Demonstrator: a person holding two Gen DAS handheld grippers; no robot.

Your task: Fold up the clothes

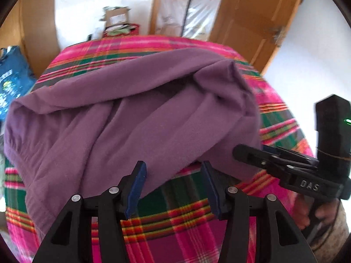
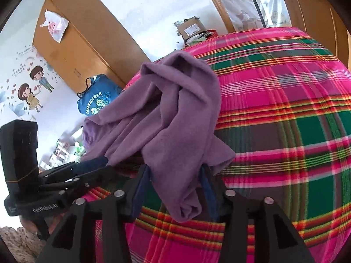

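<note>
Between our right hand-held gripper (image 2: 173, 188) fingers hangs the purple garment (image 2: 175, 114), unpinched; our left hand-held gripper (image 1: 173, 186) stands spread over the plaid bed (image 1: 186, 236).

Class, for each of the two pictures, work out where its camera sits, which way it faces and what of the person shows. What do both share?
Left wrist: behind the left gripper, jaws open, looking down over the crumpled purple fleece garment; right gripper and fingers at right.
Right wrist: behind the right gripper, a purple fold hanging between its jaws; left gripper at left.
Shared: garment, pink-and-green plaid bedcover, blue printed bag.
</note>
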